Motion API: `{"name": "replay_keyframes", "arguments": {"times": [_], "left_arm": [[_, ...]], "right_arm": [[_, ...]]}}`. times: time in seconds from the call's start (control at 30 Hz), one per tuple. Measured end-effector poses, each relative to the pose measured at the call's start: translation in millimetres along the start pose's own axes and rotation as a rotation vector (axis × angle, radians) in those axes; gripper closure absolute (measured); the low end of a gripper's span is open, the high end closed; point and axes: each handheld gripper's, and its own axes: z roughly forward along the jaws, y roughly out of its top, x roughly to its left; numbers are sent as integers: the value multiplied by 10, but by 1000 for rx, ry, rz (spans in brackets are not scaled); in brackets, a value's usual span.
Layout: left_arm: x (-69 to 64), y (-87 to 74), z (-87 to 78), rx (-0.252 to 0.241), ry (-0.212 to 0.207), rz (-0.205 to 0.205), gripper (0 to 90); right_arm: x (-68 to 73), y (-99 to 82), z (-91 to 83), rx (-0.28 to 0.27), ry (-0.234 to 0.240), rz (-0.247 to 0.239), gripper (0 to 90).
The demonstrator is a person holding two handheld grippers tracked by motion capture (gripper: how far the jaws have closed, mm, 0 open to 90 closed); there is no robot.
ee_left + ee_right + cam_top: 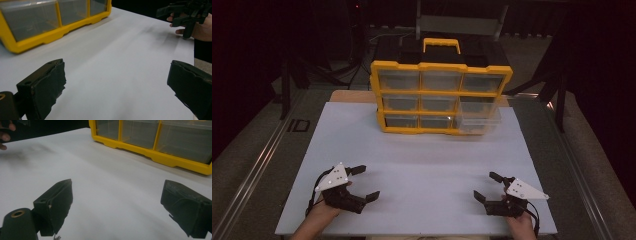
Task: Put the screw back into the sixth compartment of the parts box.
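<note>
High view: two hands come in from the bottom edge, each holding one gripper low over the near end of the white worktop. The left gripper angles inward to the right, the right gripper angles inward to the left; both have their fingers spread wide, released and grasping nothing. At the far end of the worktop, well apart from both, stands one yellow drawer cabinet with a yellow handle on top. It holds nine clear drawers in three rows of three; the bottom right drawer is pulled partly out
</note>
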Motion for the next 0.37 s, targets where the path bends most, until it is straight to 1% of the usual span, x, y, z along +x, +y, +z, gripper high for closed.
{"name": "replay_keyframes", "arguments": {"times": [0.03, 0.07, 0.17, 0.33, 0.37], "left_arm": [[11, -41, -25, -3, 13, -4, 25], [18, -70, -48, -11, 17, -9, 25], [41, -137, -110, -28, 21, -25, 25], [64, -196, -160, -25, 19, -38, 25], [72, -211, -173, -30, 25, -42, 25]], "right_arm": [[-1, 0, 1, -1, 0, -1, 106], [1, 0, 0, 0, 0, 1, 106], [2, -1, 1, 3, -1, 1, 105], [1, -1, 3, 3, 0, 1, 106], [2, -1, 2, 3, 0, 1, 105]]}}
